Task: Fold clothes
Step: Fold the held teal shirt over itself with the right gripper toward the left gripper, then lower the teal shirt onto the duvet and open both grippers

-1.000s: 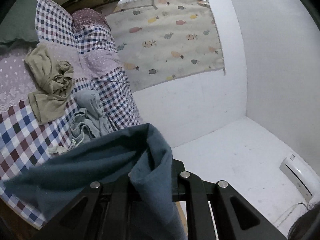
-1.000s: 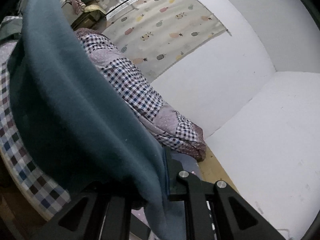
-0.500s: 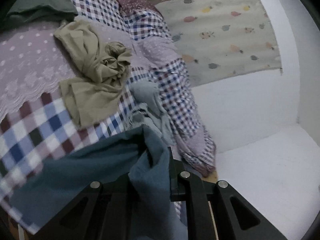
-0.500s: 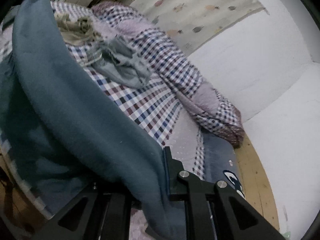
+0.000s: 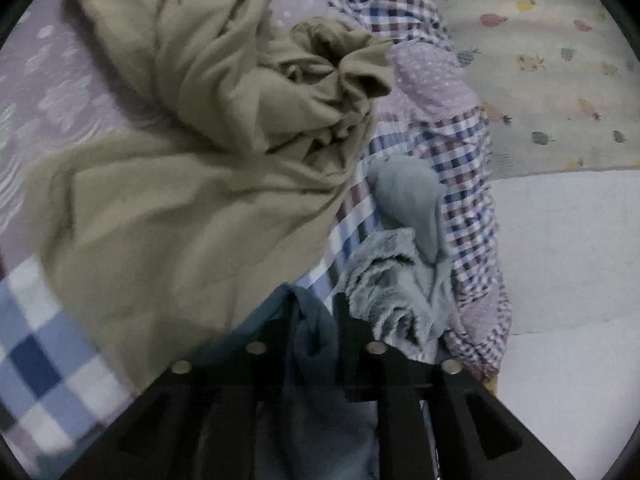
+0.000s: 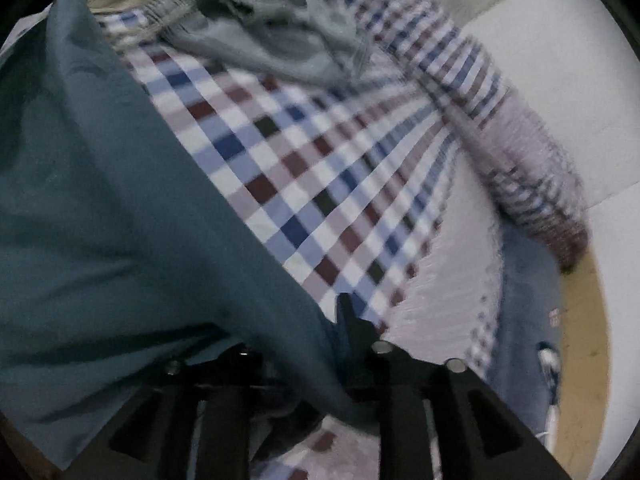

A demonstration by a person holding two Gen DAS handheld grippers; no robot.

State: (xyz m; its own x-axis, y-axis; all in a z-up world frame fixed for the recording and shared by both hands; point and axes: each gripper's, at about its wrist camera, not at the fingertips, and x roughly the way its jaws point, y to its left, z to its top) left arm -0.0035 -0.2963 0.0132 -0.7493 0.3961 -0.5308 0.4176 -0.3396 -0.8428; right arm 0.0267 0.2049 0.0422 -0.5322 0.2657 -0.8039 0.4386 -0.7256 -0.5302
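Both jaws just opening: left gripper (image 5: pixel 313 312), right gripper (image 6: pixel 304 320), dark teal fabric garment (image 6: pixel 100 208) loose between each, over checked patchwork bedspread (image 6: pixel 304 184).

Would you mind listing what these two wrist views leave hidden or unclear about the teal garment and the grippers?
- Left wrist view: most of the teal garment lies below the frame, behind the left gripper.
- Right wrist view: the garment drapes over the right gripper, hiding its left finger.
- Right wrist view: motion blur smears the checked bedspread.

A home bedroom: crumpled clothes lie on a bed's checked patchwork quilt (image 5: pixel 460 148), a fruit-print cloth (image 5: pixel 552 80) hanging on the white wall beside it.
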